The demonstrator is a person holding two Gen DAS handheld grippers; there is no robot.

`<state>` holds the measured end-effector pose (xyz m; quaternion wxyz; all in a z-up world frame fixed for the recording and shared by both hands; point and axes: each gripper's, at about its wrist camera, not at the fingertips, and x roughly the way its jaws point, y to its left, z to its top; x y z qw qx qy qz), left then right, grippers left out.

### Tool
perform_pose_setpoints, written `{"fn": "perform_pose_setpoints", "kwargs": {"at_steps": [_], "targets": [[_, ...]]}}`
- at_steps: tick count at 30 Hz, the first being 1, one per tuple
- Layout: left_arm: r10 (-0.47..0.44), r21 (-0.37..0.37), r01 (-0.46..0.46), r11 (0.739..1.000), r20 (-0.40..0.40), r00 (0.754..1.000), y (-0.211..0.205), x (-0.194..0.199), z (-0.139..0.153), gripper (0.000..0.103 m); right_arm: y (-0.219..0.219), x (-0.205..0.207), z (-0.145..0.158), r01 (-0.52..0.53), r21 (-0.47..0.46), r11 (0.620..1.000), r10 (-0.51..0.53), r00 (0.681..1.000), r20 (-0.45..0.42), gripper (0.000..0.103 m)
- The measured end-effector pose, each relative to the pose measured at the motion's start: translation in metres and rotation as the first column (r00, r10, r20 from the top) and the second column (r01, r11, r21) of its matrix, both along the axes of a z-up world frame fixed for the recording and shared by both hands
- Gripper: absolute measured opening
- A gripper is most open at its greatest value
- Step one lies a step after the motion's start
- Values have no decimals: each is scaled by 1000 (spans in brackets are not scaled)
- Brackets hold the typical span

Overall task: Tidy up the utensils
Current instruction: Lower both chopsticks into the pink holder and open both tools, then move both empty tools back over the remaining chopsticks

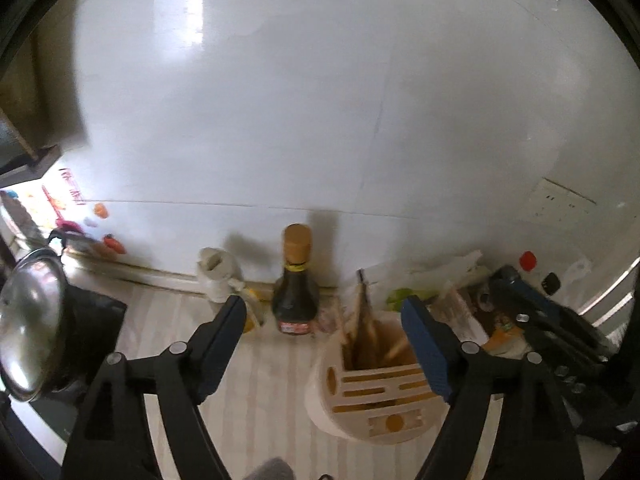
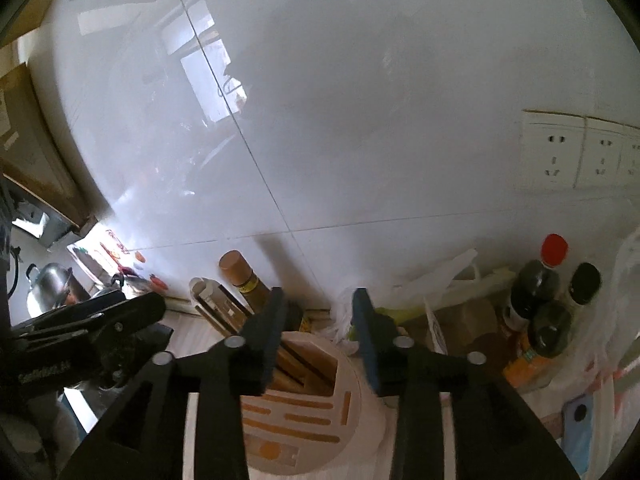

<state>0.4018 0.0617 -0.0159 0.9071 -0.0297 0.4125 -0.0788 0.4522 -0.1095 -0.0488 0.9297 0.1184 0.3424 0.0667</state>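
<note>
Cream utensil holder (image 2: 320,412) holds several chopsticks (image 1: 360,332); left tool (image 1: 324,330) wide open, right tool (image 2: 320,334) half-open, both empty.

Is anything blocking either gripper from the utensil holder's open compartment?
Nothing visible does. The left gripper stands open and empty, with the utensil holder just below its right finger. The right gripper hangs open directly over the compartment holding the chopsticks. The sauce bottle stands behind, by the wall.
</note>
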Motion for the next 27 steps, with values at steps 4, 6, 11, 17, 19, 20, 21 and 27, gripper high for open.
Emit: {"fn": "perform_pose_setpoints", "kwargs": {"at_steps": [4, 6, 11, 17, 19, 20, 21, 27], "targets": [[23, 34, -24, 999, 30, 999, 8, -15, -5, 103, -4, -20, 7, 37, -17, 999, -37, 999, 2, 71], [38, 53, -41, 998, 45, 998, 10, -26, -9, 103, -8, -34, 9, 67, -33, 997, -67, 998, 4, 83], [63, 75, -66, 995, 40, 997, 14, -47, -24, 103, -15, -63, 6, 143, -94, 985, -144, 990, -7, 100], [51, 105, -49, 993, -10, 999, 9, -71, -53, 103, -28, -96, -13, 210, -157, 965, -219, 974, -48, 103], [38, 117, -33, 993, -39, 998, 3, -79, -66, 103, -34, -108, -22, 219, -153, 964, -232, 970, -75, 103], [30, 123, -23, 992, -59, 998, -1, -82, -73, 103, -38, -113, -28, 221, -154, 963, -237, 967, -95, 103], [18, 132, -8, 991, -74, 997, -5, -86, -80, 103, -40, -116, -34, 223, -156, 962, -241, 964, -112, 103], [-43, 198, 73, 978, -149, 988, -42, -110, -122, 103, -70, -150, -81, 257, -155, 954, -289, 928, -237, 102]]}}
